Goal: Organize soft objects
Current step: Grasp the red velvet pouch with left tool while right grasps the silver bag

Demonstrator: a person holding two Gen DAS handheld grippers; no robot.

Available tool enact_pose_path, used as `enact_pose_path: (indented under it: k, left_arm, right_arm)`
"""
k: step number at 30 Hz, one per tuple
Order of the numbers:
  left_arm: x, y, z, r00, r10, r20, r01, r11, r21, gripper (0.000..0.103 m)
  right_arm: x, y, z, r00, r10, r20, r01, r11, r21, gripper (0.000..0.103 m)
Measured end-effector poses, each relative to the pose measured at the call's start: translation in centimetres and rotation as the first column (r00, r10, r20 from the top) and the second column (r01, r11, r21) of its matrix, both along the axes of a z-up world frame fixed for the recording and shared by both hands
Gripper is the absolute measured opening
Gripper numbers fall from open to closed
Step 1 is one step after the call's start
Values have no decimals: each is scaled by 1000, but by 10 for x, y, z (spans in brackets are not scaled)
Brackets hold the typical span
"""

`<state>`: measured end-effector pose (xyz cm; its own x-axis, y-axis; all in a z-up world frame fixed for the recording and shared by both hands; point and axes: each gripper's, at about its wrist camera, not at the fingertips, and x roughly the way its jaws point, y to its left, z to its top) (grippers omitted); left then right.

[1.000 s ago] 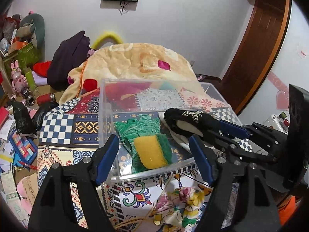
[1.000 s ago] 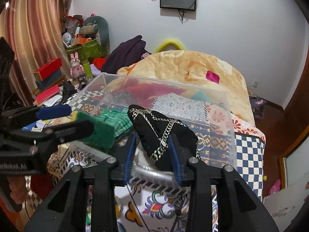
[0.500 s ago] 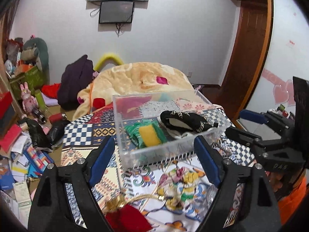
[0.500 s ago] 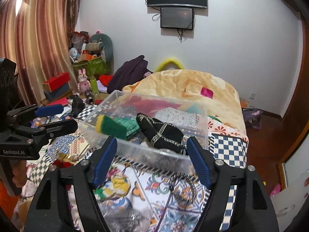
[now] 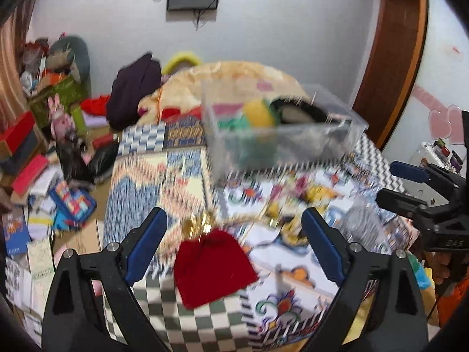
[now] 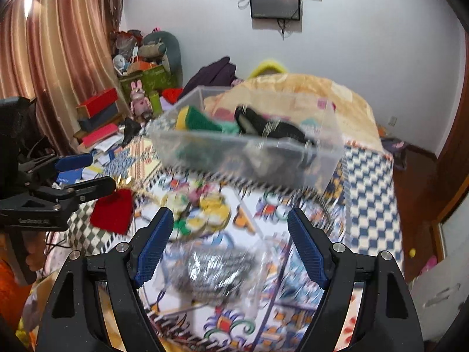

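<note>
Left wrist: red pouch [image 5: 212, 267] btwn spread left gripper [image 5: 234, 243]

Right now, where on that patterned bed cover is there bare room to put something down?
Bare checkered cloth lies right of the clear bin. Crowded: red pouch, floral pouch and clear bag fill the cover before it.

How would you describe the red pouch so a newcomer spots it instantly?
Start at the bed with the patterned quilt, where a clear plastic box sits farther back. Come toward the camera from the box to the checkered near edge: the red pouch lies flat there, between the open left gripper's fingers. It is the only plain solid-red cloth on the busy print, with gold cord at its top.
</note>
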<state>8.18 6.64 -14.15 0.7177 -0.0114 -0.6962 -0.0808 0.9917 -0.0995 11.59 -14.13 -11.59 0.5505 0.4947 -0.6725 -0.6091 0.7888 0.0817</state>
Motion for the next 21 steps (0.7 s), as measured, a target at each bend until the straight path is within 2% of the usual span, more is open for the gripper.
enact_pose_path:
  k: [4, 8, 14, 17, 19, 21]
  left_arm:
    - [-2, 7, -29, 996, 49, -79, -48, 999, 19, 94]
    - [0, 13, -50, 989, 68, -129, -68, 998, 4, 94]
    - [0, 13, -59, 990, 77, -116, -78, 997, -4, 93]
    - [1, 11, -59, 991, 91, -100, -90, 996, 15, 88]
    - [2, 10, -58, 992, 92, -86, -90, 996, 28, 77]
    - [1, 7, -57, 993, 87, -74, -85, 996, 37, 68]
  right_arm:
    - [-6, 1, -21, 997, 9, -74, -10, 1000, -11, 79]
    - [-10, 7, -41, 992, 21, -127, -28, 998, -52, 79]
    - [-6, 4, -56, 985, 8, -175, -17, 999, -51, 79]
    - [-6, 1, -58, 986, 10, -169, -17, 999, -41, 78]
    - [-9, 1, -57, 988, 21, -151, -29, 998, -48, 63]
    - [-14, 1, -57, 990, 40, -134, -48, 997, -56, 58]
